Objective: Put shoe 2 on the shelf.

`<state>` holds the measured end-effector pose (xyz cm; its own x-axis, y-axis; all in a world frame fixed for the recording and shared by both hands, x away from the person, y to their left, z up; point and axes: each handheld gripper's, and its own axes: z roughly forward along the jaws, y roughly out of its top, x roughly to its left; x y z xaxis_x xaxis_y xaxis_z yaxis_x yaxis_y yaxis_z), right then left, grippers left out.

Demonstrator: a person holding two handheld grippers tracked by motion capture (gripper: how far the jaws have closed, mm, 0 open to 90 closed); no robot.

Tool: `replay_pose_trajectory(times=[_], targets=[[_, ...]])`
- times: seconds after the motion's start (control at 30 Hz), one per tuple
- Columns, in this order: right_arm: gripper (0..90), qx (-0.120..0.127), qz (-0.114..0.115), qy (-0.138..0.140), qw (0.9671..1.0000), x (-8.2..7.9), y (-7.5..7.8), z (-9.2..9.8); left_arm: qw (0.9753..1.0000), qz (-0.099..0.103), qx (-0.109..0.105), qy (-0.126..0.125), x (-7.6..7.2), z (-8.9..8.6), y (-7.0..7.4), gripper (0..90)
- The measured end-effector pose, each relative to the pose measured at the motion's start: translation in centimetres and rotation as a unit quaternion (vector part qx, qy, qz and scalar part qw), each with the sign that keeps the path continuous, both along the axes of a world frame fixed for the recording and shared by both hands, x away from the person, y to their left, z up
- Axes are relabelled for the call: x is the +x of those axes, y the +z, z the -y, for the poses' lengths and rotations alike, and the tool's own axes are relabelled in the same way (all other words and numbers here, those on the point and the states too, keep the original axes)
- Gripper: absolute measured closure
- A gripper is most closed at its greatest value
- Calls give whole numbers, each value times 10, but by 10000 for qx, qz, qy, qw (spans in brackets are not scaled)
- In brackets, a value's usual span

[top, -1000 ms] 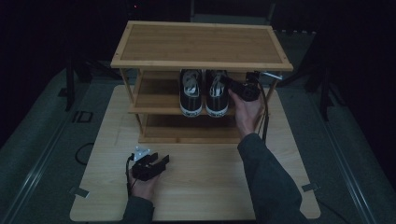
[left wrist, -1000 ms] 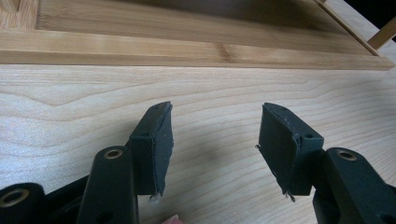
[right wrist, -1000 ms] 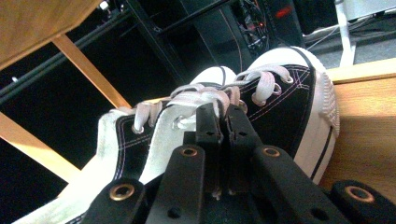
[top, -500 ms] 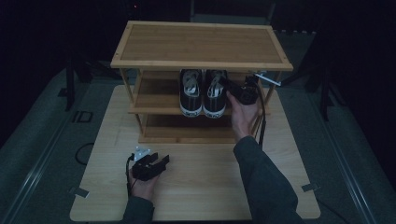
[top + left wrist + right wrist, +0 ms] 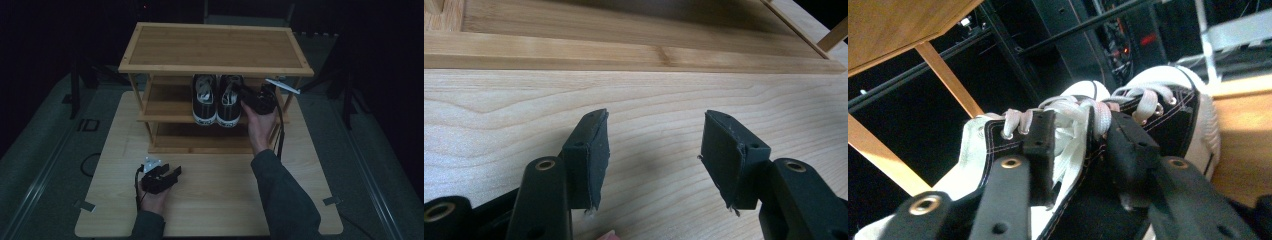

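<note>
Black canvas with white laces and white rubber toe caps marks the pair of sneakers (image 5: 216,99) on the middle shelf of the bamboo shoe rack (image 5: 215,47), toes pointing toward the near side. The right sneaker (image 5: 1128,150) of the pair is caught by the right gripper (image 5: 1080,132), whose two black jaws stand narrow and pinch the laced upper edge of the shoe between their pads. In the high view the right gripper (image 5: 254,99) sits at the right side of that shelf, just beside the rack's right legs, with the right hand (image 5: 260,125) under it, wrist turned up and the grey-sleeved forearm stretching from the near right edge of the table. A cable hangs from it down along the rack.

Well apart, on the near left of the pale wooden board (image 5: 220,200), the left hand (image 5: 152,200) rests low and holds the left gripper (image 5: 167,176) just over the bare surface. Its jaws stand wide, with nothing between them, their flat rubber pads (image 5: 589,160) frayed at the corners. Beyond them lies smooth, wavy wood grain and the rack's bottom shelf rail (image 5: 624,55).
</note>
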<state>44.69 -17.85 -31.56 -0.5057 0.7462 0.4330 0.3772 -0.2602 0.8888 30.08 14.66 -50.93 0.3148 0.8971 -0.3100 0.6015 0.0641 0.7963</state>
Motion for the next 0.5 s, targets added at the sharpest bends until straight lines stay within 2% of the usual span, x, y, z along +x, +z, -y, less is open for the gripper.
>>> replay_pose_trajectory(times=[0.13,0.17,0.23,0.33,0.5], targets=[[581,63,79,17,9999,-5,0,3,10000,0,8,-2,0,0,0,451],[572,78,37,38,10000,-9,0,5,10000,2,9,0,0,0,0,451],[566,27,186,10,9998,-15,-2,9,10000,-1,9,0,0,0,0,451],[559,153,236,24,9996,-24,-2,16,10000,-2,7,4,0,0,0,450],[558,96,348,44,9993,-40,-4,23,10000,-7,12,10,0,0,0,450]])
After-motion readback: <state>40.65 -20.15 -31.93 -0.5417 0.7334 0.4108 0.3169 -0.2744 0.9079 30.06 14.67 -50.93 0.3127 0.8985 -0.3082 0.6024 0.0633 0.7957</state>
